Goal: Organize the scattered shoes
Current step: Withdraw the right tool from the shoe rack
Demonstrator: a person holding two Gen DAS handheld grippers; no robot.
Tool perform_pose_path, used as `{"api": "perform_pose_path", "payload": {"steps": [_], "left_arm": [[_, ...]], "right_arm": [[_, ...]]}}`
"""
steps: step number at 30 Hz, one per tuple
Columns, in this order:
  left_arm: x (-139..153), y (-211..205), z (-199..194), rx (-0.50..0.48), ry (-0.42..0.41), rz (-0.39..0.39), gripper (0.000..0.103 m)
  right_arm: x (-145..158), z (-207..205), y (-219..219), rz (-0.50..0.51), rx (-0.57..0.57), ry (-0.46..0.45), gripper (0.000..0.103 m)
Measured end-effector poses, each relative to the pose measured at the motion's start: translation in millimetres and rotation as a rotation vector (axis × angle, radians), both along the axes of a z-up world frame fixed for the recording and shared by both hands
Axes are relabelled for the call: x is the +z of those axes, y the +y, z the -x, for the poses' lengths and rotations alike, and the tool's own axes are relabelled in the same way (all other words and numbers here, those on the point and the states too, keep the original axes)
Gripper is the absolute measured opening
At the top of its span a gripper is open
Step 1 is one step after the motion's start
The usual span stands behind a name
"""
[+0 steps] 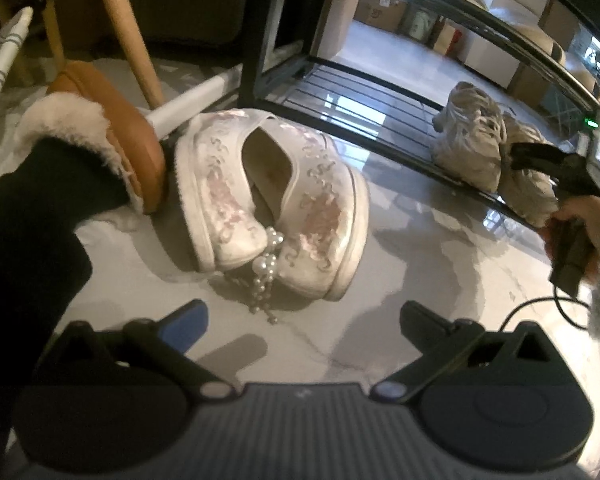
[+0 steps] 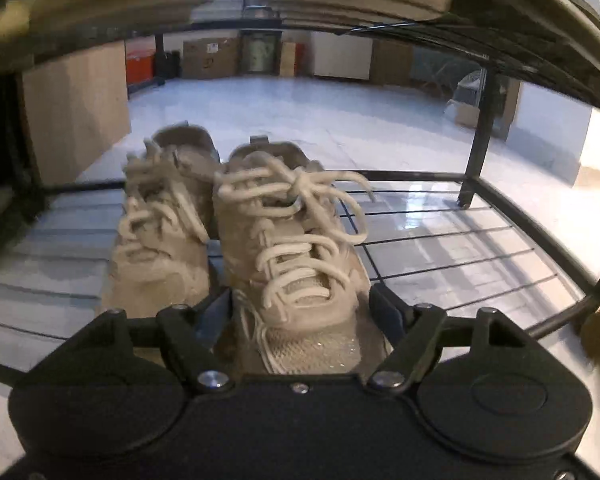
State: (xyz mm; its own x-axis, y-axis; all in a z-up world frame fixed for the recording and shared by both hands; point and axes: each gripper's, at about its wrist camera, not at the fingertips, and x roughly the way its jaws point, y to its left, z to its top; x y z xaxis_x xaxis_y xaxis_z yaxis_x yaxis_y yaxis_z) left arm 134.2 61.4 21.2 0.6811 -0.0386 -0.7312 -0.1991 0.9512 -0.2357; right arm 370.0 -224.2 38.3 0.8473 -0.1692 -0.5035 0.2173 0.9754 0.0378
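A white embroidered shoe (image 1: pixel 272 200) with pink patterns and a pearl string lies on the floor, just beyond my left gripper (image 1: pixel 304 320), which is open and empty. A tan fur-lined boot (image 1: pixel 112 132) touches its left side. Two beige lace-up sneakers stand side by side on the bottom shelf of the black wire shoe rack (image 1: pixel 340 92). My right gripper (image 2: pixel 300 308) has its fingers on either side of the right sneaker's (image 2: pixel 296 248) toe; the left sneaker (image 2: pixel 160 232) stands beside it. The right gripper also shows in the left wrist view (image 1: pixel 540 160).
A wooden chair leg (image 1: pixel 128 32) and a white tube stand behind the boot. The rack's upper shelf (image 2: pixel 420 28) holds more shoes overhead. A black cable trails on the marble floor (image 1: pixel 440 248) at right. Cardboard boxes line the far wall.
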Motion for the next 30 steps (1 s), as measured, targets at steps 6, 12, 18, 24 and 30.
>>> {"api": "perform_pose_path", "payload": {"steps": [6, 12, 18, 24, 30], "left_arm": [[2, 0, 1, -0.007, -0.004, 0.015, 0.102], [2, -1, 0, -0.003, 0.000, 0.015, 0.102], [-1, -1, -1, -0.005, 0.007, 0.013, 0.102], [-3, -3, -2, -0.009, 0.016, 0.008, 0.102], [0, -6, -1, -0.015, 0.003, -0.011, 0.102]], "right_arm": [[2, 41, -3, 0.069, 0.097, 0.086, 0.058], [2, 40, -2, 0.102, 0.104, 0.129, 0.053], [-4, 22, -5, 0.041, 0.006, 0.106, 0.059], [-13, -6, -6, -0.011, -0.029, 0.097, 0.059], [-13, 6, -4, -0.027, -0.058, 0.082, 0.078]]}}
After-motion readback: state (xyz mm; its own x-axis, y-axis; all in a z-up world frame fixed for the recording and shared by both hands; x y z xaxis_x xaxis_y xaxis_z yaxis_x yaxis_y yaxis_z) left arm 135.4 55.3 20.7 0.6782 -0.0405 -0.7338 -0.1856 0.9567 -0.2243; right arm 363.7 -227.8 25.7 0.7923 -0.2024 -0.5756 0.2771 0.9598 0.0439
